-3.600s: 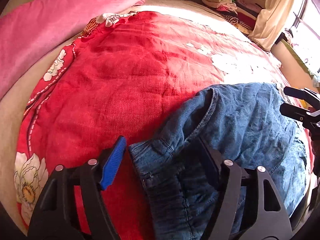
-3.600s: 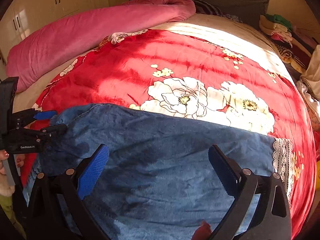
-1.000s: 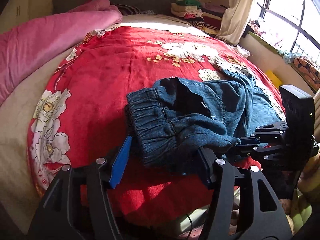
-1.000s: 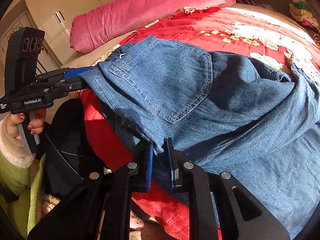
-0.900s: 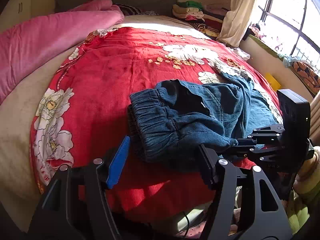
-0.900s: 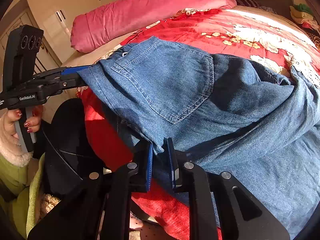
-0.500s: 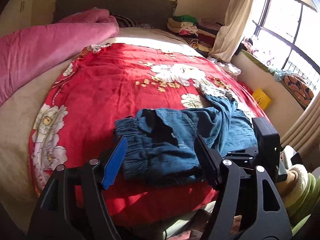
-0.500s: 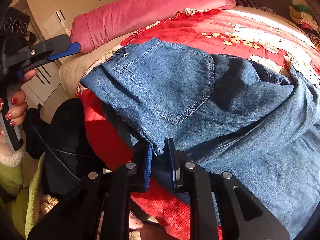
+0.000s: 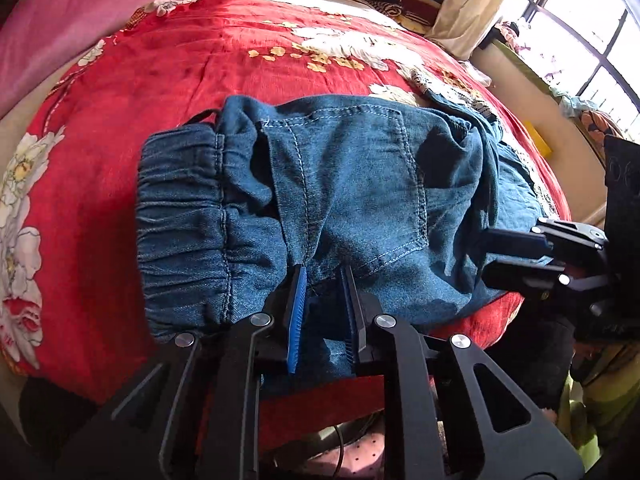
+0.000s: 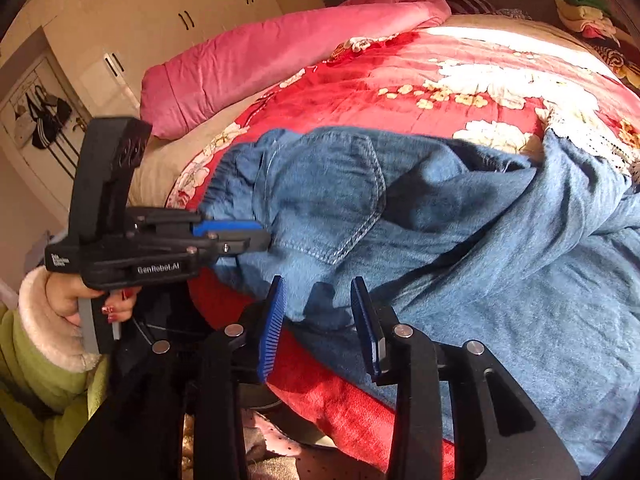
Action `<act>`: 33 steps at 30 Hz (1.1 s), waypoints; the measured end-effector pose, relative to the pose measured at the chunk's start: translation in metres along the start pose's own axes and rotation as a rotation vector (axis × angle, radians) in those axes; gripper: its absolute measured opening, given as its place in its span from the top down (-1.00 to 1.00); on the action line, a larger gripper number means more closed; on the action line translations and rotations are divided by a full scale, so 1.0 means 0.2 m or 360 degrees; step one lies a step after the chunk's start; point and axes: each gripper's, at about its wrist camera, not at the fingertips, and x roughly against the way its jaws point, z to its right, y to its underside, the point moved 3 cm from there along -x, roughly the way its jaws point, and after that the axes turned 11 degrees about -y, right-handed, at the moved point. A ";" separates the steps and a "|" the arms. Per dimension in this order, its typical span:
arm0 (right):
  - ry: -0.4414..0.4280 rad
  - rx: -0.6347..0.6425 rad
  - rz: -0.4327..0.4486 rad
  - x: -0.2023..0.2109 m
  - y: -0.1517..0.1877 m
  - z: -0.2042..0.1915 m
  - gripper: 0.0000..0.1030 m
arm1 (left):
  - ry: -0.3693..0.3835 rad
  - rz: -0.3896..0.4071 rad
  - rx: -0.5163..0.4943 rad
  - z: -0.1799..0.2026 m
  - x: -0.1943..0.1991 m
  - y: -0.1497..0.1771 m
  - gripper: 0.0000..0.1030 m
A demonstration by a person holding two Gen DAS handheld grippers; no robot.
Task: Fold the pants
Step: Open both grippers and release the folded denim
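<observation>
1. Pants of blue denim lie bunched at the near edge of a bed, on a red flowered quilt — elastic waistband to the left, a back pocket facing up, the legs trailing off to the right.
2. Denim like this looks soft and floppy yet fairly heavy; it should sag between two holds and crease where it is laid. Waistband corners and seams seem the firmest places to grip, being thick and not slippery.
3. Left gripper is closing, its jaws already narrow, with a fold of denim between them just below the pocket seam.
4. Right gripper is opening; a tongue of fabric sits between its jaws, and the blue pads stand clear of it.
5. Pink duvet lies along the far side — well apart from the pants.
</observation>
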 end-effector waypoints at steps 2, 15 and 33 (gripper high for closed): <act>0.0033 0.0004 0.0021 -0.01 -0.03 0.01 0.30 | -0.0015 0.0009 -0.0013 0.00 0.00 0.01 0.79; 0.0128 -0.0110 -0.0126 -0.18 0.04 0.13 0.13 | -0.0040 0.0087 -0.0037 0.02 -0.05 0.01 0.79; 0.0405 -0.0372 0.0378 0.55 0.00 0.45 -0.46 | 0.0169 0.0323 -0.0131 0.33 0.28 -0.19 -0.09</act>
